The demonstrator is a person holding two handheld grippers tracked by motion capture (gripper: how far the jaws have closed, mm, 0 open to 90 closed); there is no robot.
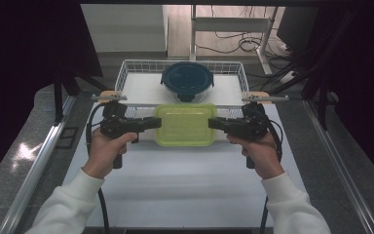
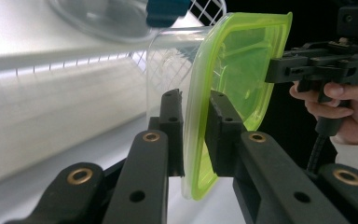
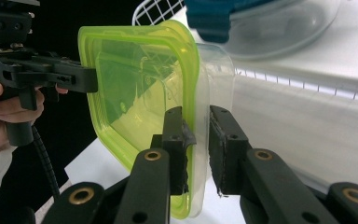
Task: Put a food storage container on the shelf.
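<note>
Gripping opposite edges of the green-lidded container [image 1: 185, 125]: left tool [image 1: 152, 123] clenched; right tool [image 1: 214, 123] likewise.

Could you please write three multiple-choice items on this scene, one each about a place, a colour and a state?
1. Where is the round container? A in the wire basket; B on the floor; C in a hand.
2. What colour is the lid of the rectangular container? A red; B lime green; C white.
3. How is the rectangular container held? A by one gripper; B resting untouched; C by both grippers at opposite ends.

Answers: 1 A, the basket's rim surrounds it. 2 B, it shows green from above. 3 C, the left gripper and right gripper clamp its short edges.
</note>
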